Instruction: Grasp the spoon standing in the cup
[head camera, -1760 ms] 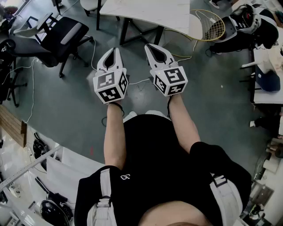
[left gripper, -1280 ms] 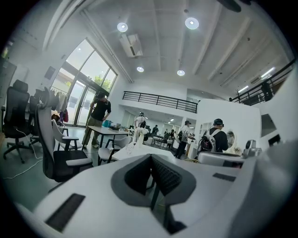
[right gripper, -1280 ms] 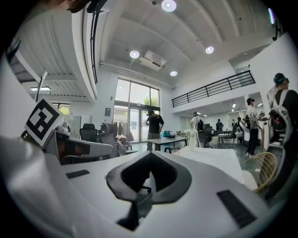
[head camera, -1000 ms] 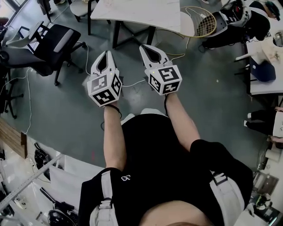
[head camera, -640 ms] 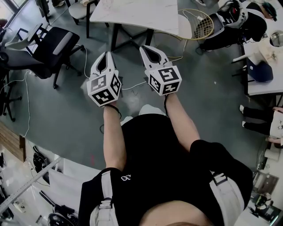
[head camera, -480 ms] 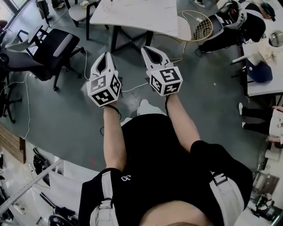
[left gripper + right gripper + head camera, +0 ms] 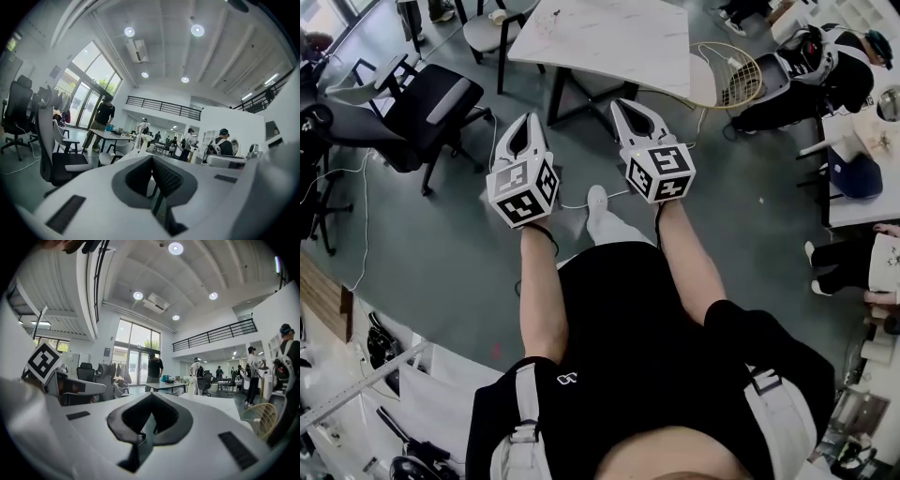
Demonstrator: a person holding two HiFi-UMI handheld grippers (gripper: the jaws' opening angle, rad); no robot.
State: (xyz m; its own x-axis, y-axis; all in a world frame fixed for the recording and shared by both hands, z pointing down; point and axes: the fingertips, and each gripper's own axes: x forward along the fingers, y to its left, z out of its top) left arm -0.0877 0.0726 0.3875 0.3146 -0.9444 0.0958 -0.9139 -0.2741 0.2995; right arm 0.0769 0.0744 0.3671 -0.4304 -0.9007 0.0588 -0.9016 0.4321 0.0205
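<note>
No cup or spoon shows in any view. In the head view my left gripper (image 7: pixel 528 119) and my right gripper (image 7: pixel 625 103) are held side by side in front of the person's body, above the grey floor, pointing toward a white table (image 7: pixel 609 37). Both are shut, tips touching, with nothing between them. The left gripper view shows its own jaws (image 7: pixel 151 157) closed against the room behind. The right gripper view shows the same for the right gripper (image 7: pixel 151 394), with the left gripper's marker cube (image 7: pixel 43 361) at its left.
A black office chair (image 7: pixel 422 98) stands left of the table. A racket (image 7: pixel 727 70) lies on the floor by the table's right end. A desk (image 7: pixel 862 178) with seated people is at the right. The person's white shoe (image 7: pixel 596 199) is between the grippers.
The person has walked toward the white table, which now sits fuller in view. A white shoe has stepped forward between the grippers. Both grippers stay shut.
</note>
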